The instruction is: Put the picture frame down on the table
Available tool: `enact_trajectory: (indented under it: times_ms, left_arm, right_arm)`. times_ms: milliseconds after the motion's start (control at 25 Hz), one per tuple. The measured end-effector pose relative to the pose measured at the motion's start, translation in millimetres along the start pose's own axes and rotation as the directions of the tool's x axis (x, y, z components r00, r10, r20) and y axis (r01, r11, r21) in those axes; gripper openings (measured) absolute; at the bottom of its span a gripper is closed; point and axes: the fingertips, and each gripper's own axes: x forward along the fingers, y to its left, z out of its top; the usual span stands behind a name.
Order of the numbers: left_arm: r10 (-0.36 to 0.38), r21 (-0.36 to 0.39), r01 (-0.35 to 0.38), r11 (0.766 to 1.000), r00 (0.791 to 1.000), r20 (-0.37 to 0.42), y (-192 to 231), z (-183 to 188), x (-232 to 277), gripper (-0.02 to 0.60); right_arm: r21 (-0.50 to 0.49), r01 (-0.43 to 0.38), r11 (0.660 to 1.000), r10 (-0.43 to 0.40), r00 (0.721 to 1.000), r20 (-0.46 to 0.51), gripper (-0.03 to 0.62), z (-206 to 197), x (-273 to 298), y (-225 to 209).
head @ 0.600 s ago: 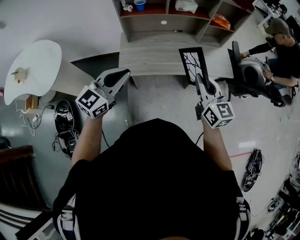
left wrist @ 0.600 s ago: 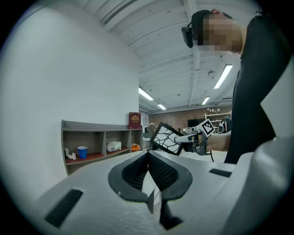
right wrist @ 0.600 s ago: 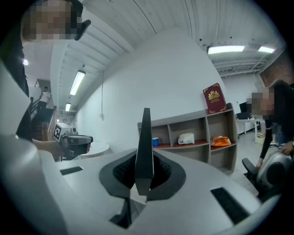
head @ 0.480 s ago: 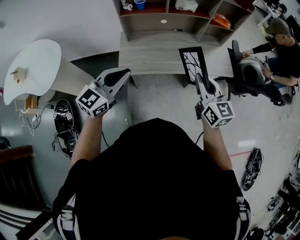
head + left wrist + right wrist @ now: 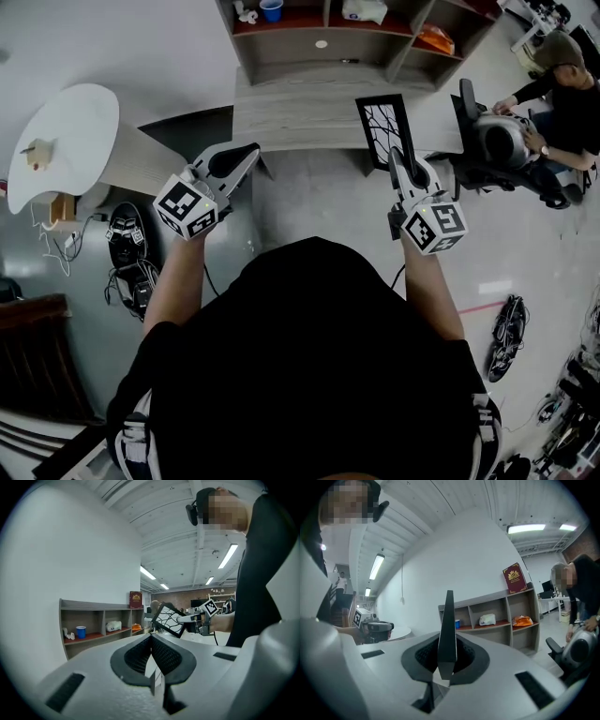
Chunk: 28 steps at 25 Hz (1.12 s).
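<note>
A black picture frame (image 5: 386, 129) with a white branch pattern is held upright by its lower edge in my right gripper (image 5: 401, 161), which is shut on it. It hangs over the near edge of the grey wooden table (image 5: 300, 108). In the right gripper view the picture frame (image 5: 448, 625) shows edge-on as a dark slat between the jaws. My left gripper (image 5: 246, 154) hovers off the table's left front corner, shut and holding nothing. The left gripper view shows the picture frame (image 5: 170, 619) tilted, with the right gripper (image 5: 187, 618) behind it.
A shelf unit (image 5: 356, 28) stands behind the table with a blue cup (image 5: 272, 9), a white bundle and an orange packet. A white round table (image 5: 61, 131) is at the left. At the right a person (image 5: 553, 75) sits by a black chair (image 5: 478, 141).
The view has shifted slightly; both grippers and the frame keep nearly the same place. The right gripper still grips the frame.
</note>
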Motion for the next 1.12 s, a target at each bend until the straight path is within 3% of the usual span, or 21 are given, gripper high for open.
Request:
enact_trajectory:
  times_ms: [800, 1120]
  left_arm:
    - [0.026, 0.016, -0.026, 1.0, 0.999, -0.04, -28.5, 6.0, 72.8, 0.018]
    - [0.068, -0.009, -0.068, 0.998, 0.995, -0.067, -26.4, -9.3, 65.5, 0.018]
  right_arm:
    - [0.092, -0.036, 0.995, 0.037, 0.999, -0.012, 0.018, -13.7, -12.9, -75.5]
    - [0.117, -0.058, 0.991, 0.063, 0.997, -0.036, 0.018, -25.4, 0.8, -83.2]
